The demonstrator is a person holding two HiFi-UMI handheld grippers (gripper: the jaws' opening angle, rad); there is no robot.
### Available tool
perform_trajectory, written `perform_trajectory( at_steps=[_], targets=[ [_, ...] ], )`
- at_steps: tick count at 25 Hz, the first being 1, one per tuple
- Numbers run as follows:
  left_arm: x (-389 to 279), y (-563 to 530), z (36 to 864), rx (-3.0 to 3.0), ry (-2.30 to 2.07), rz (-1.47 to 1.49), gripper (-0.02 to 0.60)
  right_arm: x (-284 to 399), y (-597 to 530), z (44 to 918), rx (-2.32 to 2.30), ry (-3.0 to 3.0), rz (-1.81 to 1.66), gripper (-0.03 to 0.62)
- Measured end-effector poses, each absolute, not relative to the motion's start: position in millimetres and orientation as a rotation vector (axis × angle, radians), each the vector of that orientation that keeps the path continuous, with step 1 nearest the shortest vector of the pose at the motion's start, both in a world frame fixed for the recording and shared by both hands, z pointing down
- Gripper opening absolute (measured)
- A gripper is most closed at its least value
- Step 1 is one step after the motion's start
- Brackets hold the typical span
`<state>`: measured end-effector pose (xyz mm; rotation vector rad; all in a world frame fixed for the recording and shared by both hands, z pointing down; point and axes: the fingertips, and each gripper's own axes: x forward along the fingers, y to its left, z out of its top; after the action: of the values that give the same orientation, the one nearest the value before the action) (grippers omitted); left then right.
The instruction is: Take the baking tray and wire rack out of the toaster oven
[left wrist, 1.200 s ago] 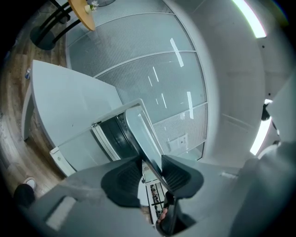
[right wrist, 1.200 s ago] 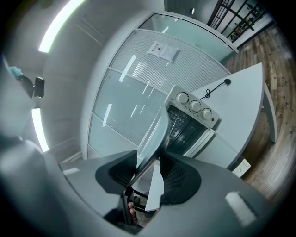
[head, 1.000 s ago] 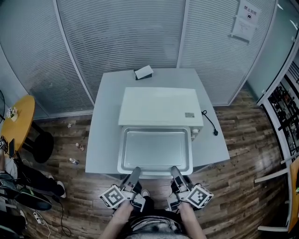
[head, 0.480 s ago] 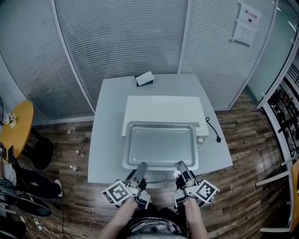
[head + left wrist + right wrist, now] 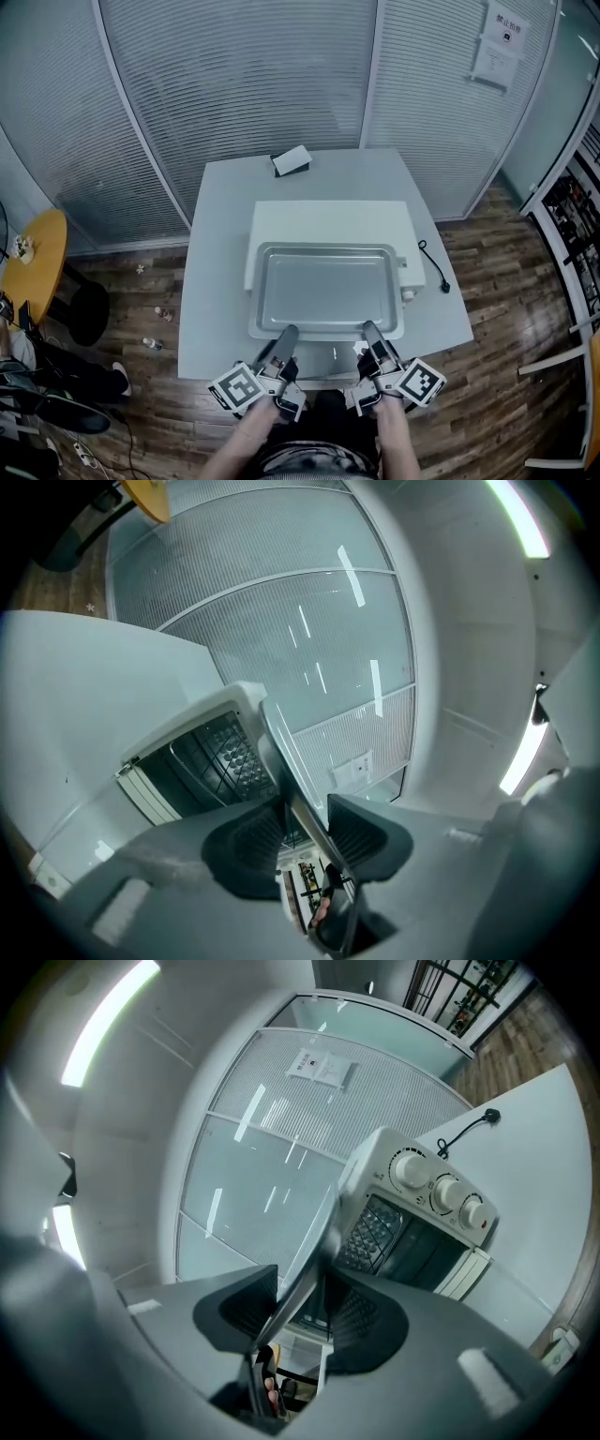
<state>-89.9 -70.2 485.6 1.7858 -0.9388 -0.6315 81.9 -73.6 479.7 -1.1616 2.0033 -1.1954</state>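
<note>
On the baking tray (image 5: 328, 291) rim, both hand-held grippers (image 5: 289, 332) (image 5: 370, 328) clamp level.

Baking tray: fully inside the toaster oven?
No, the baking tray is out in full view, its near rim held by the left gripper and right gripper.

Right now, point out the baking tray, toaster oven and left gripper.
baking tray (image 5: 328, 286), head view, its floor.
toaster oven (image 5: 328, 220), head view, white top.
left gripper (image 5: 287, 336), head view, tips at the near rim.
</note>
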Motion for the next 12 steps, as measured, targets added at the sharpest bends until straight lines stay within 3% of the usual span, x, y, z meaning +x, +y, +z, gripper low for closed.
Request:
perform_trajectory(
  at_steps=[12],
  targets=[
    [-80,-117,486,1.753,-1.028,-0.677,0.137,84,-133,474,-1.095,2.081,-1.235,0.170]
  ],
)
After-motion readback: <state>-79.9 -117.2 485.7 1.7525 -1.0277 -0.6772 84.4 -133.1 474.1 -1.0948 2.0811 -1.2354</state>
